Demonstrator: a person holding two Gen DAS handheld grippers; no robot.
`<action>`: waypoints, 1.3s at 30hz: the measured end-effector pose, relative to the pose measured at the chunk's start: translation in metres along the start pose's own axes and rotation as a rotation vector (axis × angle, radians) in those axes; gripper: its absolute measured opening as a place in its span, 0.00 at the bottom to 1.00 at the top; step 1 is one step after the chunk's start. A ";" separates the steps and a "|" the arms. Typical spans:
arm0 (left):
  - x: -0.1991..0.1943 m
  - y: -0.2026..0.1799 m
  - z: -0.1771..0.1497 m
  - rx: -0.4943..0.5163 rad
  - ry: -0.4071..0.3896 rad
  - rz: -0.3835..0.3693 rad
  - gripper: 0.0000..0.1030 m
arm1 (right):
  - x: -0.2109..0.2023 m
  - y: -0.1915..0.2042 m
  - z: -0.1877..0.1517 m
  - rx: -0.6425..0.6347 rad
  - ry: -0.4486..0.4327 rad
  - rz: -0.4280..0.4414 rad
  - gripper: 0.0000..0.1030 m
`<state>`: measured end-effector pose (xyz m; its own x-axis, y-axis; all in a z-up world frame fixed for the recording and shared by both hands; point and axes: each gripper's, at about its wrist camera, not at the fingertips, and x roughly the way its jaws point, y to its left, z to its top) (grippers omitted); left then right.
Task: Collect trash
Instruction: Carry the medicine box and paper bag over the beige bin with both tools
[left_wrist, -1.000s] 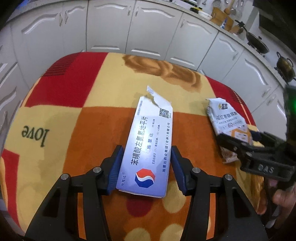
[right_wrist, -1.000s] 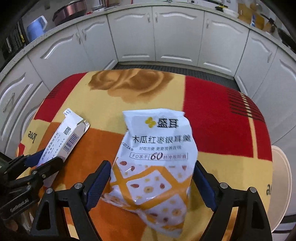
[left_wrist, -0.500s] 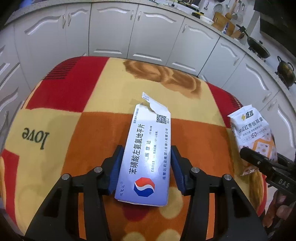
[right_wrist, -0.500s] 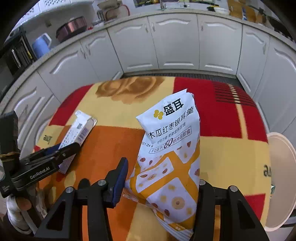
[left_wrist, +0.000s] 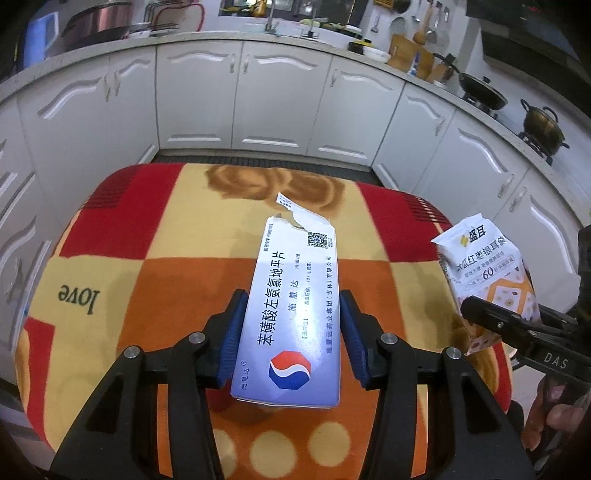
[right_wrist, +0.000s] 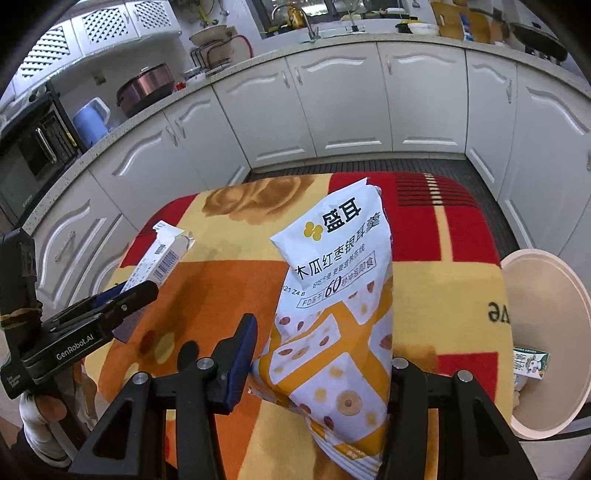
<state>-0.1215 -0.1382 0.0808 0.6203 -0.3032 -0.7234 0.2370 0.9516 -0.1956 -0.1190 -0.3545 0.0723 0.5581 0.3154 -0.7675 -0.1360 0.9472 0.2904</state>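
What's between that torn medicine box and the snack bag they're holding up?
Nothing; only bare patterned cloth shows between the medicine box and the snack bag, in both wrist views.

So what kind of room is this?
Almost certainly a home kitchen: white cabinets under a counter, a wok and pot on a stove, and a sink tap.
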 end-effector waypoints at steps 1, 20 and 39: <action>0.000 -0.003 0.002 0.007 0.002 -0.003 0.46 | -0.003 -0.001 -0.001 0.002 -0.004 0.002 0.46; 0.005 -0.078 0.012 0.118 0.009 -0.061 0.45 | -0.038 -0.048 -0.003 0.079 -0.055 -0.005 0.46; 0.032 -0.173 0.018 0.233 0.033 -0.164 0.45 | -0.087 -0.131 -0.011 0.208 -0.127 -0.115 0.46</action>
<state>-0.1295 -0.3134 0.1036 0.5356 -0.4467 -0.7167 0.4999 0.8517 -0.1572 -0.1584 -0.5055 0.0946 0.6602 0.1843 -0.7281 0.0980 0.9400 0.3268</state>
